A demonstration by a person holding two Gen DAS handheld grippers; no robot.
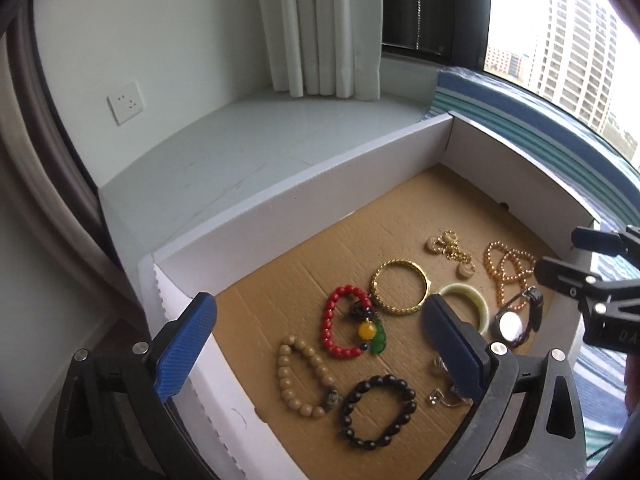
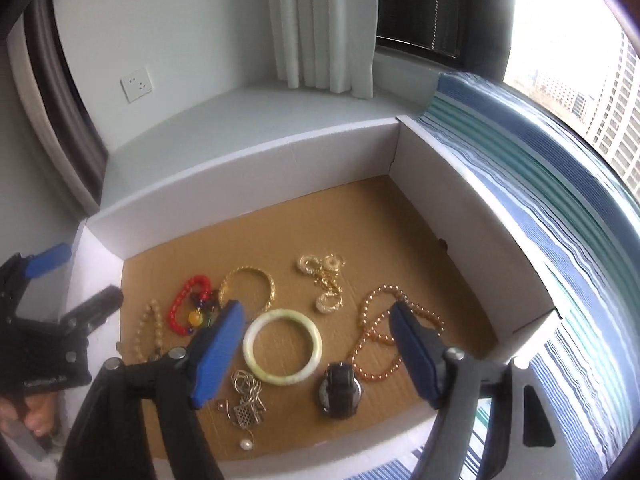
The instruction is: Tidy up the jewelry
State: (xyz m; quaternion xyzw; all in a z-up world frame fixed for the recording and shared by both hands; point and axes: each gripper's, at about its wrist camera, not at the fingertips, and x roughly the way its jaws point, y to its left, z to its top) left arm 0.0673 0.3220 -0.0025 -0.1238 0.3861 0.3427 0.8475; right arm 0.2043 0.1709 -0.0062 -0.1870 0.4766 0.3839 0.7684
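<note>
Overhead, I hold both tools above the white box (image 2: 280, 160), whose brown cardboard floor (image 2: 360, 216) lies bare along the far wall and the far right corner, with open room there. All the jewelry sits in the near half of the box. My left gripper (image 1: 320, 340) stands wide apart with nothing between its pads, hanging over the red bead bracelet (image 1: 340, 320) near the box's left wall, and one finger crosses that rim. Beside the red one lie the tan bead bracelet (image 1: 298, 376), the black bead bracelet (image 1: 376, 412) and the gold bangle (image 1: 400, 288). My right gripper (image 2: 316, 356) is also apart, empty, with the jade bangle (image 2: 282, 346) between its fingers but untouched. The watch (image 2: 340, 394) lies just beside that bangle, the silver chain (image 2: 246, 400) on its other side, and the orange pearl strand (image 2: 380, 336) under my right finger. Gold earrings (image 2: 324, 280) lie farther in.
</note>
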